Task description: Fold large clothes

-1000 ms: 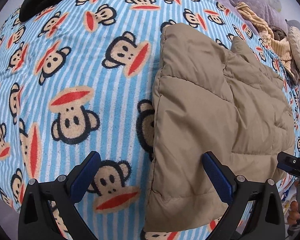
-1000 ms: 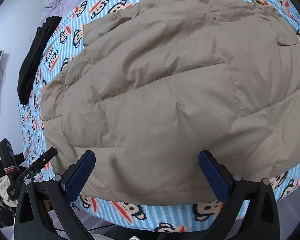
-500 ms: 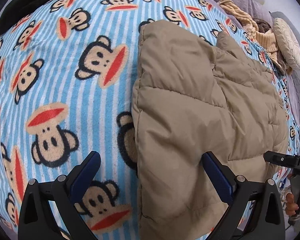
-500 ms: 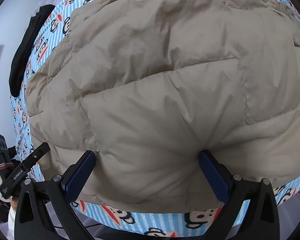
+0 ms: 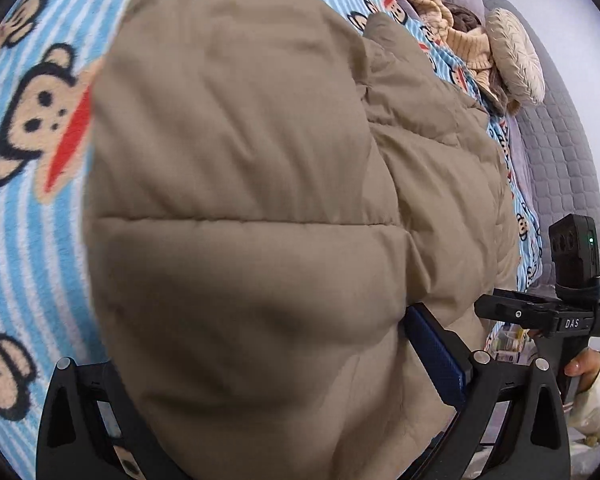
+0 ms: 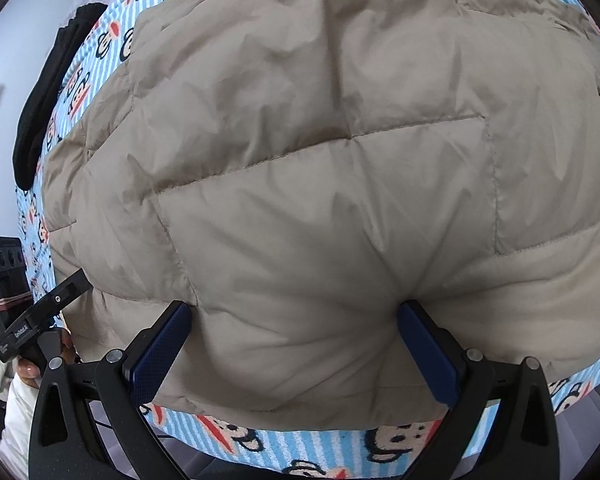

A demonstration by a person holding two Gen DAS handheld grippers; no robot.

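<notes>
Here the left tongs (image 5: 260,364) are pushed, spread, around the near hem of the tan quilted puffer jacket (image 6: 320,160) on the bed; seemingly nothing is pinched. Rightward, the right tongs (image 6: 290,344) likewise straddle it, the jacket stretching straight ahead.

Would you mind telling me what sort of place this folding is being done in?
Most likely a bedroom: the tan quilted coat lies on a bed covered by a monkey-print blanket, with a round cushion and a grey padded headboard at the far end.

Left gripper's (image 5: 260,344) left finger behind jacket (image 5: 236,184)
</notes>
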